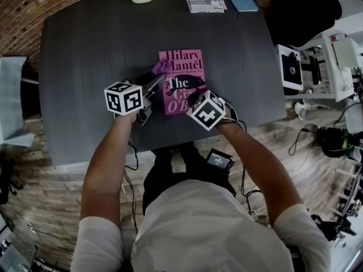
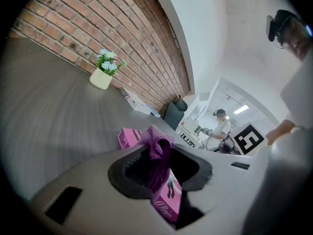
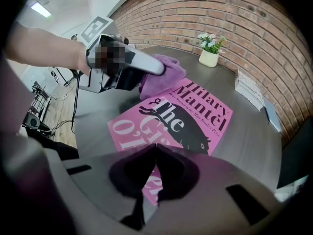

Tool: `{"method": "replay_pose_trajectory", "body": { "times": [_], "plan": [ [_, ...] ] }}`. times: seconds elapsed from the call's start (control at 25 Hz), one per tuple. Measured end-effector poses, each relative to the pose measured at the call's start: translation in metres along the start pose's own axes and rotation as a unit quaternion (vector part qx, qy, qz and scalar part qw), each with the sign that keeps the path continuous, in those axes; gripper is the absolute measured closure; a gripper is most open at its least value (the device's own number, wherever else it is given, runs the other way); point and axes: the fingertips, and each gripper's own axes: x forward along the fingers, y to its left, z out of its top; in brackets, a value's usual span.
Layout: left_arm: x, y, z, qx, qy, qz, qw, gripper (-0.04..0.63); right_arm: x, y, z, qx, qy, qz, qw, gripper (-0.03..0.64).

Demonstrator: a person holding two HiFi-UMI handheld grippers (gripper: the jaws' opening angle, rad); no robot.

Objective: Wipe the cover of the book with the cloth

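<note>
Left gripper (image 1: pixel 159 77) pinches the cloth (image 2: pixel 157 146) at the book's (image 1: pixel 182 67) left edge — cover lies rightward; right gripper (image 3: pixel 154 148), jaws together, over its near end.

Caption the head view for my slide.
Left gripper holds purple cloth at pink paperback book's corner; shut right gripper over its lower end.

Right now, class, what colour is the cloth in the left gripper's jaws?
Purple. The cloth shows best in the left gripper view.

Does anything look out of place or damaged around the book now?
Nothing stands out. The pink book lies flat and closed on the table, and the purple cloth is bunched in the left gripper at the book's edge.
</note>
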Motion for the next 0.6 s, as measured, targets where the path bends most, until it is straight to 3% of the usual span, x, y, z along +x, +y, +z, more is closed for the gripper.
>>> {"method": "replay_pose_trajectory", "body": {
  "times": [0.6],
  "plan": [
    [-0.020,-0.022,-0.030,-0.023,-0.005,-0.014,0.9996,0.482,0.001,0.000,0.000,0.002,0.001,-0.011,1.000,0.603]
  ]
}}
